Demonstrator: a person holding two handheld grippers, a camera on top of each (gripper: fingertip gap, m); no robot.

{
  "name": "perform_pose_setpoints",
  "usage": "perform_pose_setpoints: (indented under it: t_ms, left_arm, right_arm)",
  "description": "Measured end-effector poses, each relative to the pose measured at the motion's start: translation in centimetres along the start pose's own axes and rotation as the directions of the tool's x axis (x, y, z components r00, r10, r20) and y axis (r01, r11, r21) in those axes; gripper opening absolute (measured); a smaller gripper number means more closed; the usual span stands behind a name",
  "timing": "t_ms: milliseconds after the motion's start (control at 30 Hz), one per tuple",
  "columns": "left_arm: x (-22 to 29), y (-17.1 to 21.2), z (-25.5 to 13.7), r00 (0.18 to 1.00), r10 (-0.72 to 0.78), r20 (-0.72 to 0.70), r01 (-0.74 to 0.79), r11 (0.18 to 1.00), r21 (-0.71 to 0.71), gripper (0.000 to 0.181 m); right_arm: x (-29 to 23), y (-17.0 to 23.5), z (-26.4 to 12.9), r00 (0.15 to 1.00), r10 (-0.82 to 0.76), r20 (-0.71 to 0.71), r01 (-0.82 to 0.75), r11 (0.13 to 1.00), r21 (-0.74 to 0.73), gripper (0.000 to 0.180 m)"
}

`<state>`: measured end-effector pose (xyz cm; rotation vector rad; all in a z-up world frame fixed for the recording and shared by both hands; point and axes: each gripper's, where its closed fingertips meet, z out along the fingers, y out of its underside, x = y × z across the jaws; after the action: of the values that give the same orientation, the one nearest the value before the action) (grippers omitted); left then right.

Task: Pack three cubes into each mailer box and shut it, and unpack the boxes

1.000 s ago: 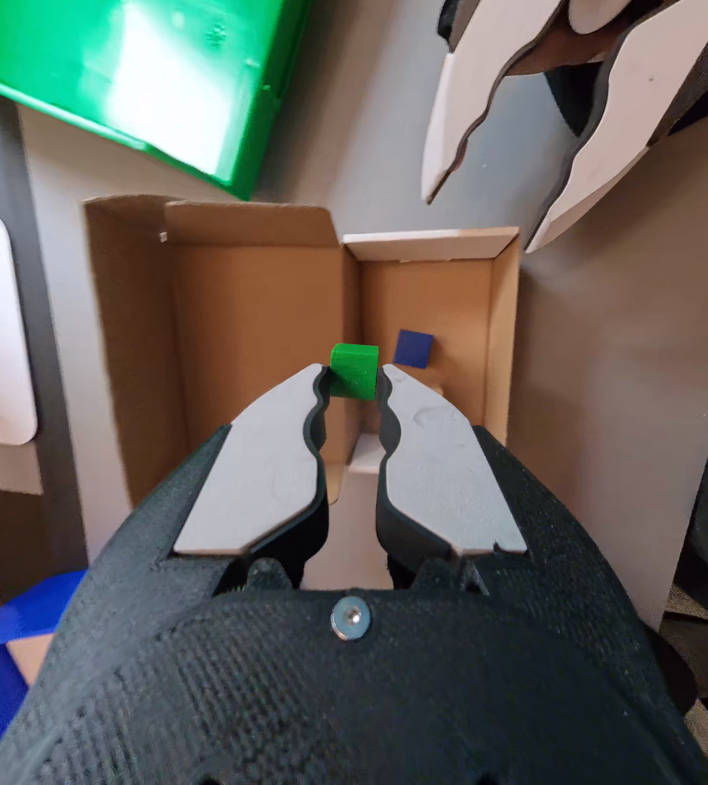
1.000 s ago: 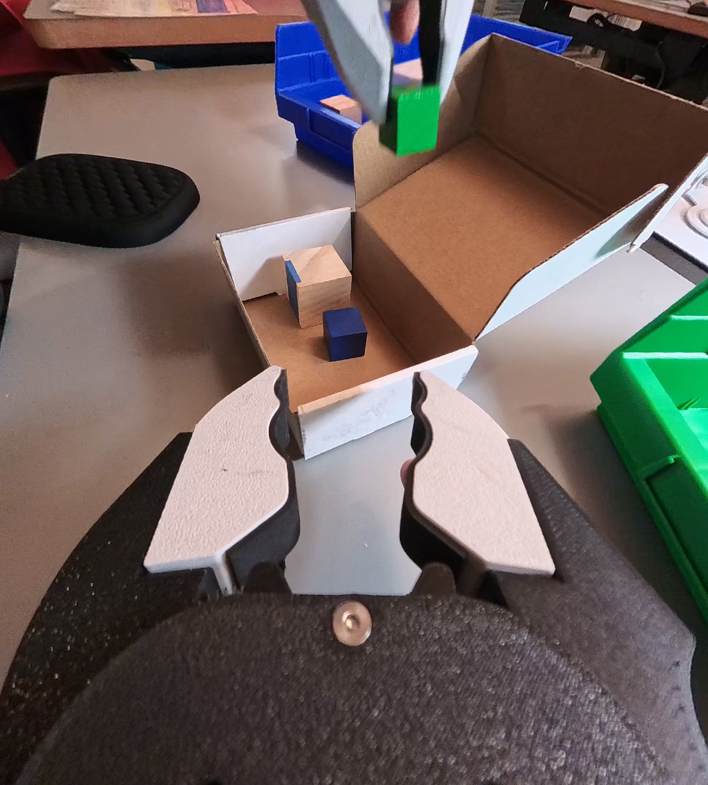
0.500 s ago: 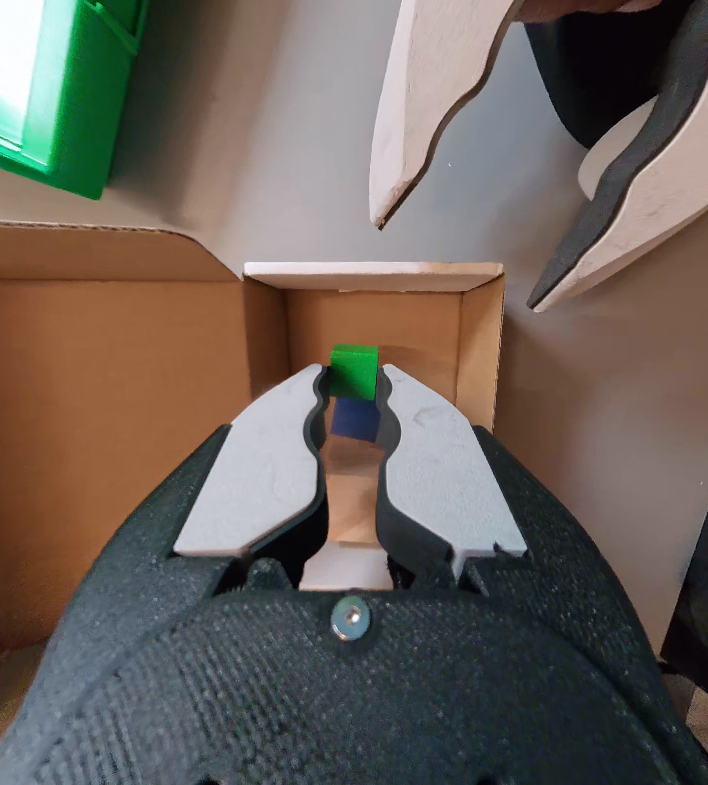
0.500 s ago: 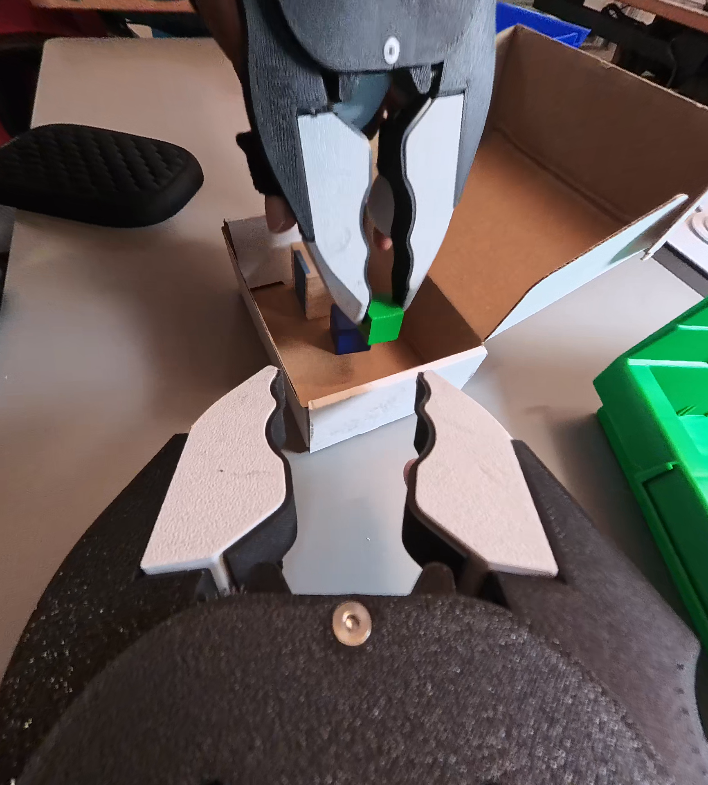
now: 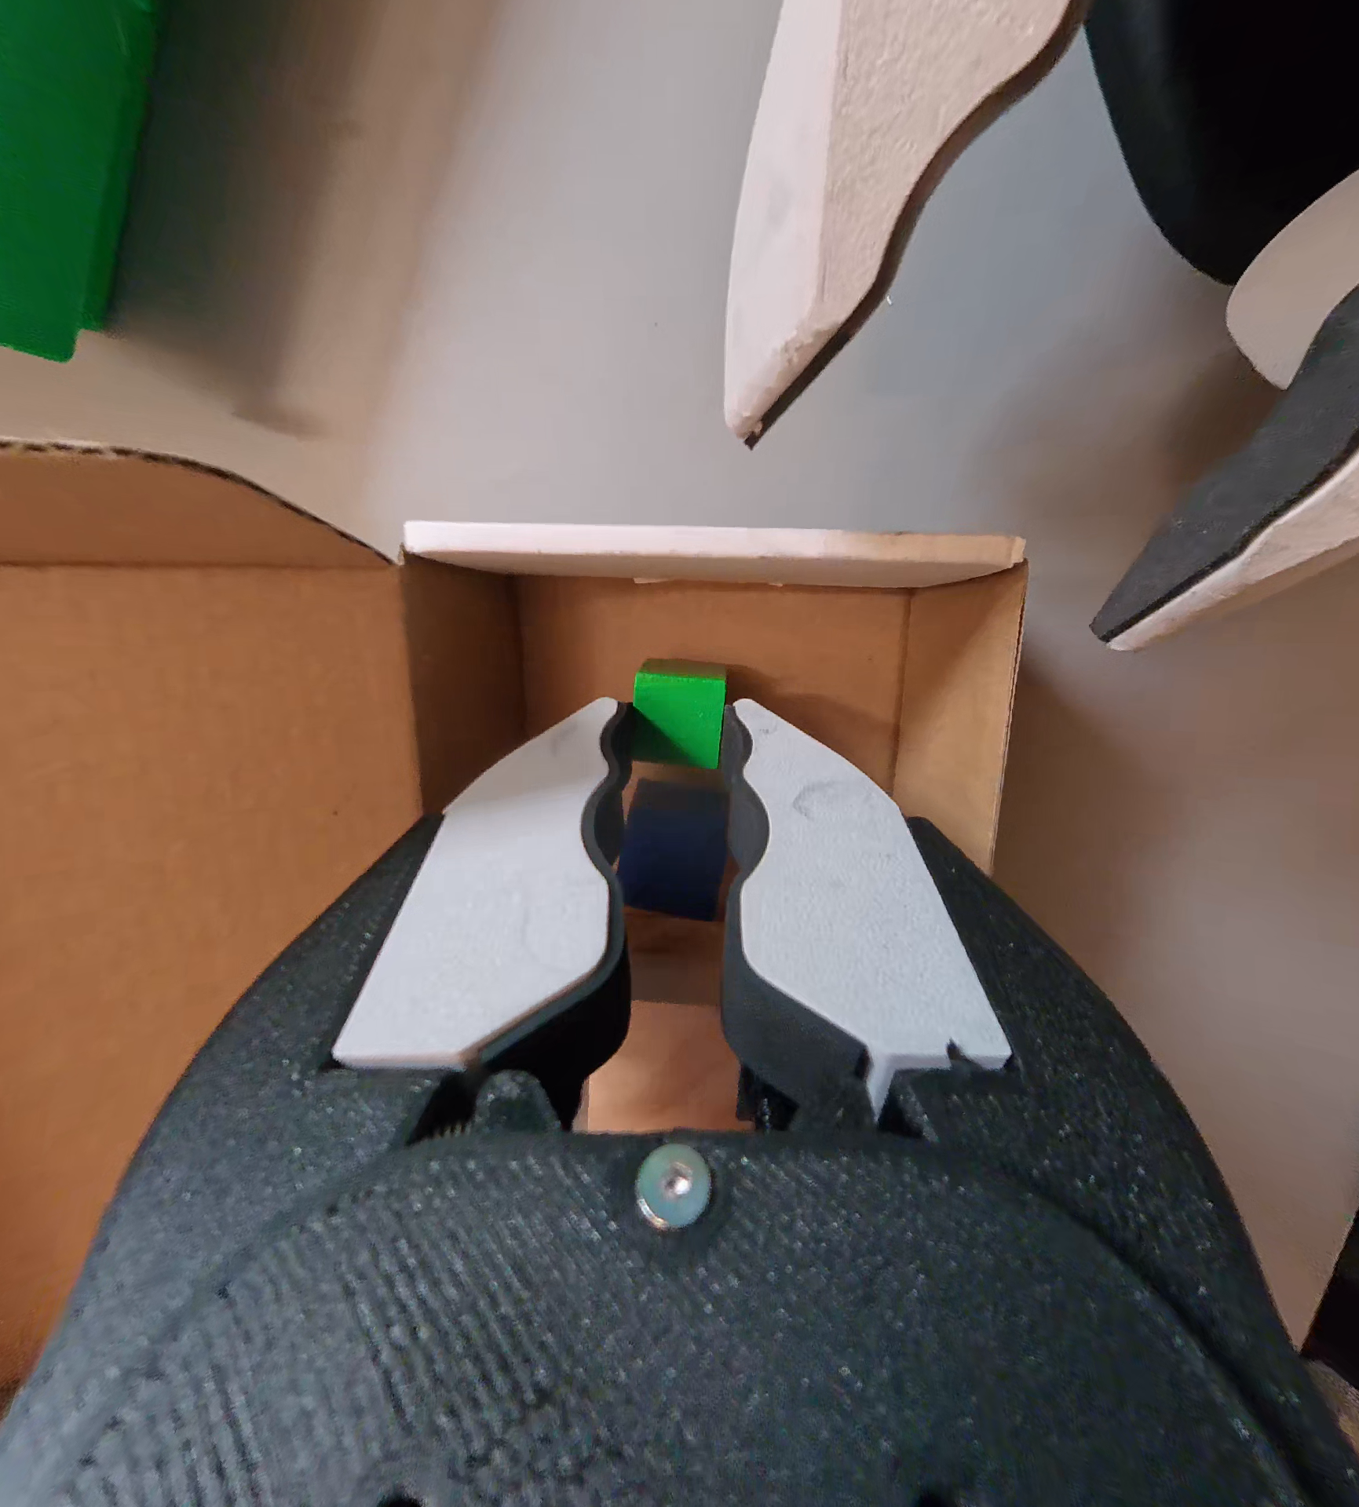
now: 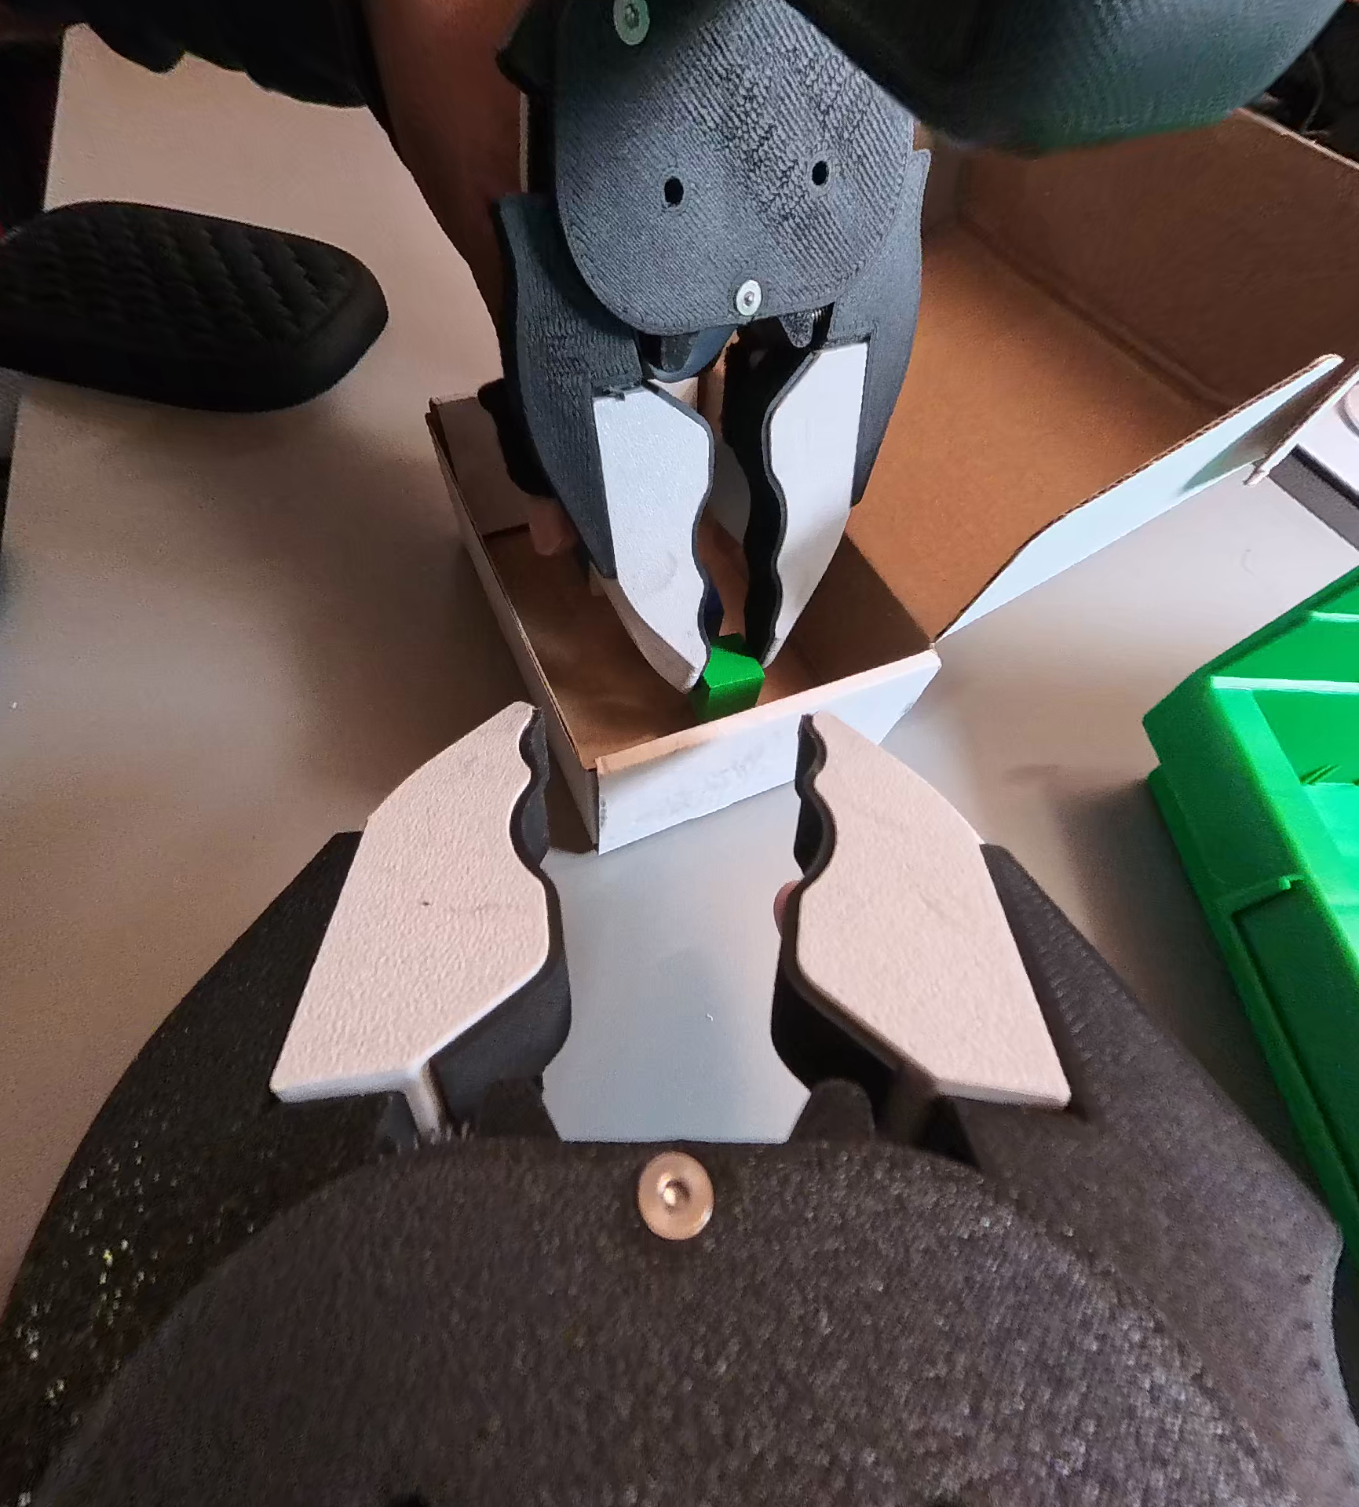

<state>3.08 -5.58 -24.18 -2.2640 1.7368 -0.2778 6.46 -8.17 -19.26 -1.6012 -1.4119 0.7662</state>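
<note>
An open cardboard mailer box (image 6: 692,787) stands on the grey table, its lid (image 6: 1149,326) folded back. My left gripper (image 5: 676,713) is shut on a green cube (image 5: 677,722) and holds it low inside the box, close to the front wall (image 5: 708,554). In the right wrist view the left gripper (image 6: 733,652) reaches down into the box with the green cube (image 6: 729,685) at its tips. A dark blue cube (image 5: 668,848) lies on the box floor just behind the green one. My right gripper (image 6: 669,726) is open and empty, its fingers on either side of the box's near wall.
A green plastic bin (image 6: 1312,856) stands to the right of the box; it also shows in the left wrist view (image 5: 7,163). A black padded armrest (image 6: 154,302) lies at the table's far left. A person's hand (image 6: 545,530) holds the left gripper inside the box. Left tips to right tips: about 7 centimeters.
My left gripper has come down from above the box into it, carrying the green cube toward the front wall. The right gripper has stayed open at the box's near wall.
</note>
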Motion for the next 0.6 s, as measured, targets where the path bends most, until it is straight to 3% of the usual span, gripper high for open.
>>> perform_pose_setpoints:
  t_ms: [600]
  left_arm:
    - [0.04,0.59,0.22,1.0,0.013,-0.002,-0.013,1.0,-0.009,0.023]
  right_arm:
    - [-0.03,0.2,0.06,1.0,0.003,0.004,-0.003,1.0,-0.007,0.059]
